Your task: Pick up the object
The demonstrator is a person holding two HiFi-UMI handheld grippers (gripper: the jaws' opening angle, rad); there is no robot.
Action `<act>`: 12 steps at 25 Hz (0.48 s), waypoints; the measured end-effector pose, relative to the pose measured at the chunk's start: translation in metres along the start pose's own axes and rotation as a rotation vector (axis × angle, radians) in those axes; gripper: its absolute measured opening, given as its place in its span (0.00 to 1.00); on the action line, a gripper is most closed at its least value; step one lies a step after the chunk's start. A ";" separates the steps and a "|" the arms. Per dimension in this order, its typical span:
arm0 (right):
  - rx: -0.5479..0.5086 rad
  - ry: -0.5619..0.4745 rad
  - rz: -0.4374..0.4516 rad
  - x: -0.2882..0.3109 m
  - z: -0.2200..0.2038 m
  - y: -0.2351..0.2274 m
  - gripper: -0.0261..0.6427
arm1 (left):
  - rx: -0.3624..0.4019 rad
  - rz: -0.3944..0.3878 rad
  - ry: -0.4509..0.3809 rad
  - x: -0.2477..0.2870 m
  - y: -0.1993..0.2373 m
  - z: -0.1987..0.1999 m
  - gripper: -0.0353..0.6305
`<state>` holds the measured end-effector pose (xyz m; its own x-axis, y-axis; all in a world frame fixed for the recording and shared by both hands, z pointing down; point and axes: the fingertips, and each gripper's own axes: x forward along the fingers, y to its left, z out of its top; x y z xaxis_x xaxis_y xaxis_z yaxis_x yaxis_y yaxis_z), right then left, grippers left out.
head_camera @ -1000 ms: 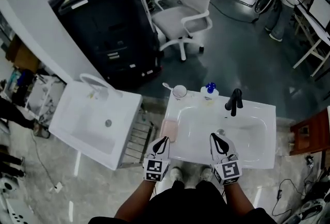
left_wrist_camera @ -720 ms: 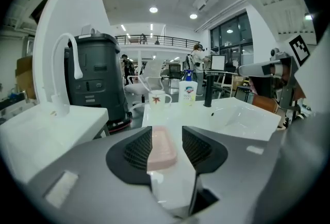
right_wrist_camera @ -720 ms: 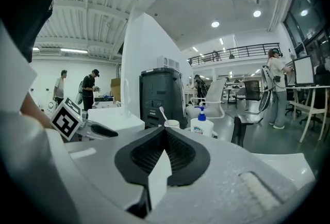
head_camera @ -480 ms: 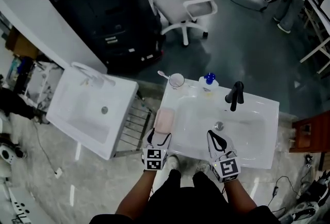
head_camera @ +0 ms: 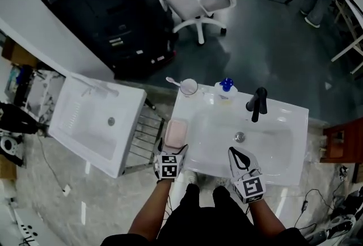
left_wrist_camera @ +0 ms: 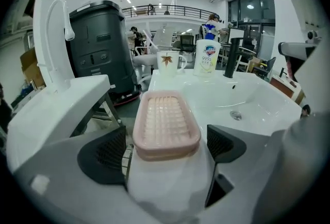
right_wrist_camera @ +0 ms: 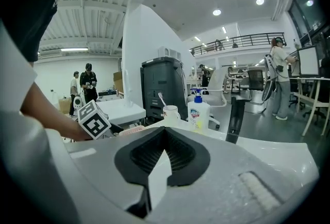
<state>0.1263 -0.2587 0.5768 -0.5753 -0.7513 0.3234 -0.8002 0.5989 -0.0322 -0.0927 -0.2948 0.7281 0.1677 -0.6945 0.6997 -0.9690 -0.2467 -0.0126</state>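
— Where's the dish [left_wrist_camera: 166, 124]?
— On the sink's [head_camera: 283, 166] left rim, between the left gripper's [head_camera: 172, 152] opening jaws; it looks clear of both pads [left_wrist_camera: 105, 153], though its near edge is blurred
— And the right gripper [right_wrist_camera: 164, 152]?
— Jaws together, empty, by the front rim

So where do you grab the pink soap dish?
By its two long sides, near the closer end, coming in level from the front of the sink. The soap dish lies flat and lengthwise, so its narrow width fits between the left gripper's jaws, which are opening on either side of it, not touching it.
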 end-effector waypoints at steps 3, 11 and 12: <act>0.010 0.006 0.001 0.001 -0.001 -0.003 0.04 | 0.014 0.002 0.027 0.008 0.000 -0.001 0.82; 0.012 0.030 0.005 0.006 -0.007 -0.008 0.04 | 0.044 -0.037 0.057 0.019 -0.004 0.004 0.82; 0.014 0.030 0.005 0.007 -0.007 -0.008 0.04 | 0.045 -0.042 0.057 0.019 -0.004 0.005 0.81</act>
<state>0.1301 -0.2666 0.5860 -0.5742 -0.7394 0.3516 -0.7997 0.5985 -0.0472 -0.0846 -0.3103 0.7384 0.1957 -0.6435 0.7400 -0.9520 -0.3059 -0.0142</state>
